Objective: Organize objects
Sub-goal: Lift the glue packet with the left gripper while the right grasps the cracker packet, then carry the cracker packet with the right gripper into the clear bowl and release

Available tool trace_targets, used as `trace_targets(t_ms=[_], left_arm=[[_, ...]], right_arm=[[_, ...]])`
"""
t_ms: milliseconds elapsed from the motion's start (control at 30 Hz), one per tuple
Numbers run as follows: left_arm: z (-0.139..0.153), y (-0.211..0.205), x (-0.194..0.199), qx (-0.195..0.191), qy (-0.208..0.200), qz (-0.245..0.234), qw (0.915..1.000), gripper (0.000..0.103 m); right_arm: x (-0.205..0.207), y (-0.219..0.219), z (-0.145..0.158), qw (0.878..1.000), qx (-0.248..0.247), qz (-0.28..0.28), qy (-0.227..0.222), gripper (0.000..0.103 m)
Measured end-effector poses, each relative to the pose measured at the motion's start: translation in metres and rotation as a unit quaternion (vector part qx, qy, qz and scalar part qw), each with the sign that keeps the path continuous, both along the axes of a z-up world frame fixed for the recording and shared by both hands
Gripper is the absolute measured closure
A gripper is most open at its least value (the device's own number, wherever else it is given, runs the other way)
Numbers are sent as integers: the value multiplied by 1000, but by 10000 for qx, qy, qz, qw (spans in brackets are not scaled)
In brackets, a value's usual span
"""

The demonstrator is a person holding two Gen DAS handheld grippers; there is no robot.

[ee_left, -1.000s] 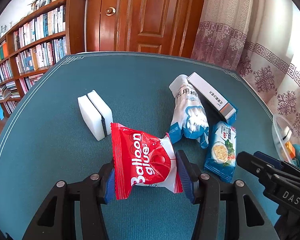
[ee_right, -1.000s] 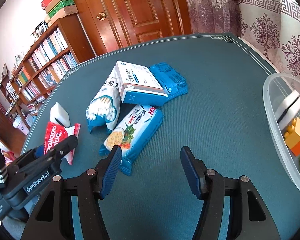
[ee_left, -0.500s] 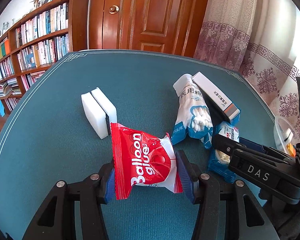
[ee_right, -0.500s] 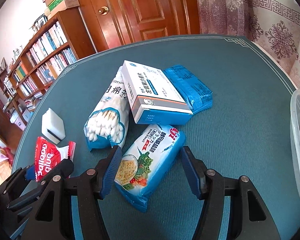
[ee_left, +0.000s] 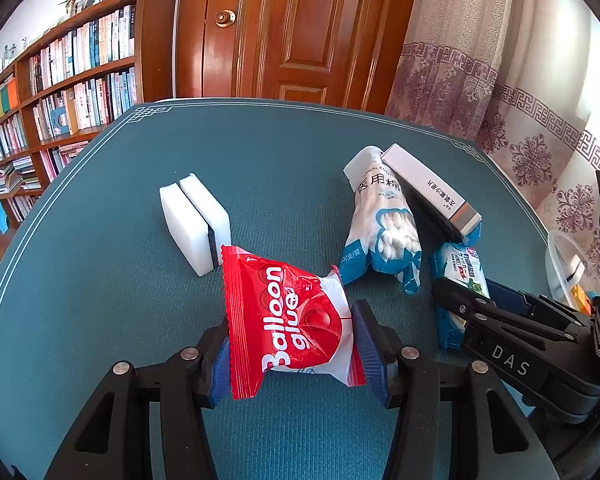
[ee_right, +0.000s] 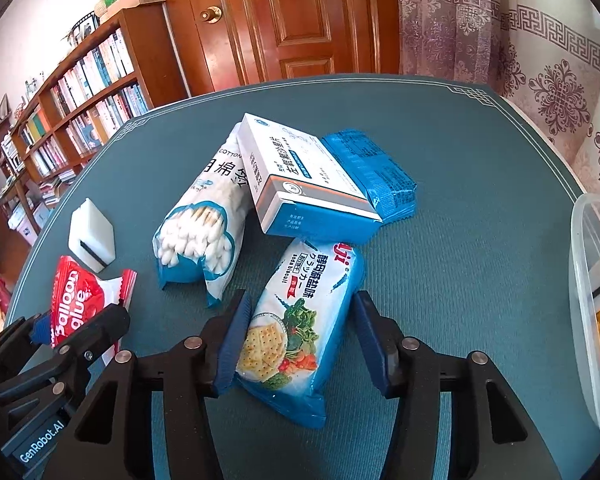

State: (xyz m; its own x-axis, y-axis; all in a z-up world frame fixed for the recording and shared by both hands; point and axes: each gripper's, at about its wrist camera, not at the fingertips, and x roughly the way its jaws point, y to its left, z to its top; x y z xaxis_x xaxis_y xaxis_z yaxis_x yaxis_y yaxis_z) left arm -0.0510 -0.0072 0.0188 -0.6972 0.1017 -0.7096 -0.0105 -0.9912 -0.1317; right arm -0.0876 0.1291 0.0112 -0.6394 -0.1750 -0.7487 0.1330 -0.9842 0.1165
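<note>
My left gripper point(ee_left: 292, 316) is shut on a red and white "Balloon glue" packet point(ee_left: 276, 300), held just above the teal table point(ee_left: 100, 280). A blue and white soda biscuit pack point(ee_right: 300, 320) lies on the table between the fingers of my right gripper point(ee_right: 300, 296). Its jaws are closing, with both blue pads against the pack's sides. In the left wrist view the right gripper's black body covers part of the biscuit pack point(ee_left: 460, 264).
Beyond the biscuit pack lie a bag of cotton swabs point(ee_right: 204, 224), a white and blue box point(ee_right: 300, 184) and a blue foil packet point(ee_right: 372, 168) under it. A white sponge block point(ee_left: 192, 220) stands at the left. A clear plastic container point(ee_right: 592, 300) with toy bricks sits at the right edge.
My right gripper moved left over the biscuit pack, and its fingers narrowed onto the pack's sides. The left gripper kept still with the red packet.
</note>
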Motion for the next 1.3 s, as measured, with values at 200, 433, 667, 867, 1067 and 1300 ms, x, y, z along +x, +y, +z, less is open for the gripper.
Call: trace_targets(t_ms=[200,433,667,867,1067,1300], left_arm=[[0,3,1,5,6,-11,10000,47],[1,6,2,12,13,-35,10000,47],[4,6,4,25,54,-113,9999,47],[6,10,7,35,104,-236,9997,47],[9,18,13,32,170,-426,9989,47],[10,23,16,31,197,-544,9983,47]], right_arm=[[11,7,0,10000,2,-31,7,56],[31,16,-1,10000,18,-61,20,57],[52,25,-2,10000,-21,-97,5,57],[70,32,0,9999,-115,-104,-32,59],[86,35,6,9998,-178,-95,35,59],[98,45,17,9994,-230,-222,152,59]])
